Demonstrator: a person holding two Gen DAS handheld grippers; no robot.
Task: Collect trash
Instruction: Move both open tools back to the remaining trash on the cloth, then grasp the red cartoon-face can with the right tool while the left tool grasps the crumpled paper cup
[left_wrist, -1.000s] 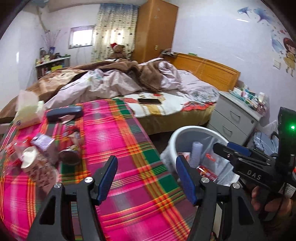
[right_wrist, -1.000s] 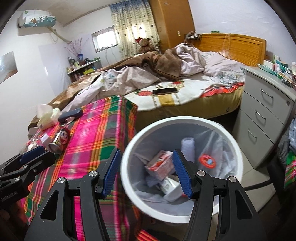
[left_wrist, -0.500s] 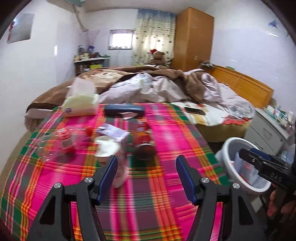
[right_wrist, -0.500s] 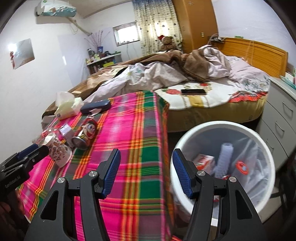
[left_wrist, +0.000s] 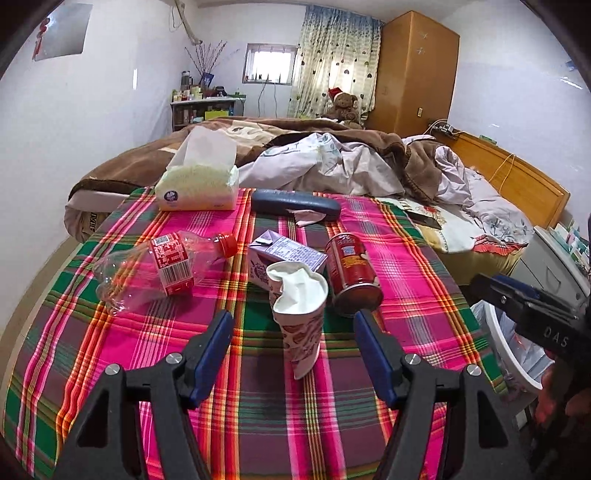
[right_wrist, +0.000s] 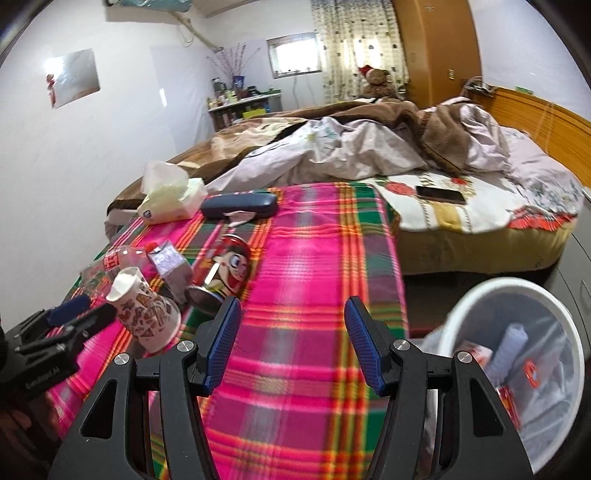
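Note:
On the plaid-covered table (left_wrist: 413, 266) lie a crushed clear bottle (left_wrist: 155, 269), a purple carton (left_wrist: 284, 254) and a red can (left_wrist: 351, 273), all on their sides. A crumpled paper cup (left_wrist: 299, 306) sits nearest, in line with the gap of my left gripper (left_wrist: 293, 325). That gripper is open and its pads are clear of the cup. In the right wrist view the left gripper (right_wrist: 86, 314) has its tips just short of the cup (right_wrist: 147, 314). My right gripper (right_wrist: 291, 314) hovers open over bare cloth with nothing between its fingers. It sits between the can (right_wrist: 225, 269) and the white bin (right_wrist: 517, 354).
The lined bin (left_wrist: 513, 354) stands on the floor off the table's right edge and holds several pieces of trash. A tissue pack (left_wrist: 199, 184) and a dark glasses case (left_wrist: 295, 208) lie at the table's far edge. Behind is an unmade bed (right_wrist: 369, 155) with a phone (right_wrist: 439, 194).
Both grippers have swung left, away from the bin and over the table. The left one now faces the paper cup up close. The bin has slid to the right edge of both views.

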